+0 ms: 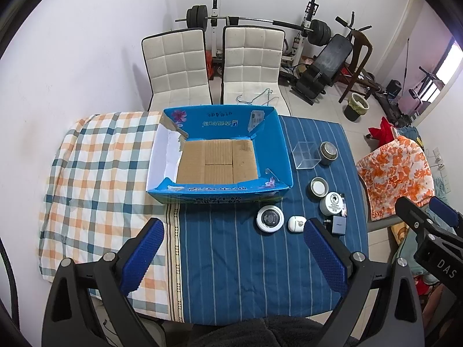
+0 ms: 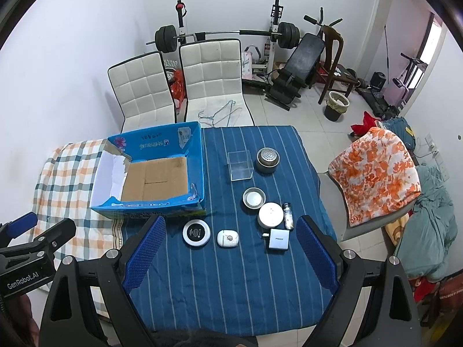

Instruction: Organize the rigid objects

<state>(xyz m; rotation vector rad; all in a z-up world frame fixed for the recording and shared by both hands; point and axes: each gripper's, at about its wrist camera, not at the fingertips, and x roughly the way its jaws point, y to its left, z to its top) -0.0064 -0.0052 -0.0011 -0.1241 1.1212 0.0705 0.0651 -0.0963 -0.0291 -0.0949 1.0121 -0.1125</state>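
Note:
An open blue cardboard box (image 1: 277,156) (image 2: 196,162) with a bare brown floor stands on the table. Right of it on the blue striped cloth (image 2: 231,274) lie a clear plastic box (image 2: 240,164), a metal tin (image 2: 267,159), a small round tin (image 2: 254,198), a white jar (image 2: 270,214), a small vial (image 2: 288,215), a grey charger (image 2: 278,243), a white earbud case (image 2: 227,238) and a black-and-white round disc (image 2: 196,232). My left gripper (image 1: 233,227) hovers open above the near cloth. My right gripper (image 2: 231,225) hovers open above the near objects, holding nothing.
A checked orange-and-blue cloth (image 1: 98,173) covers the table's left part. Two white chairs (image 1: 211,66) stand behind the table, and a chair draped in orange-flowered fabric (image 2: 373,173) at its right. Gym equipment (image 2: 289,57) and a bin (image 2: 335,105) stand on the floor behind.

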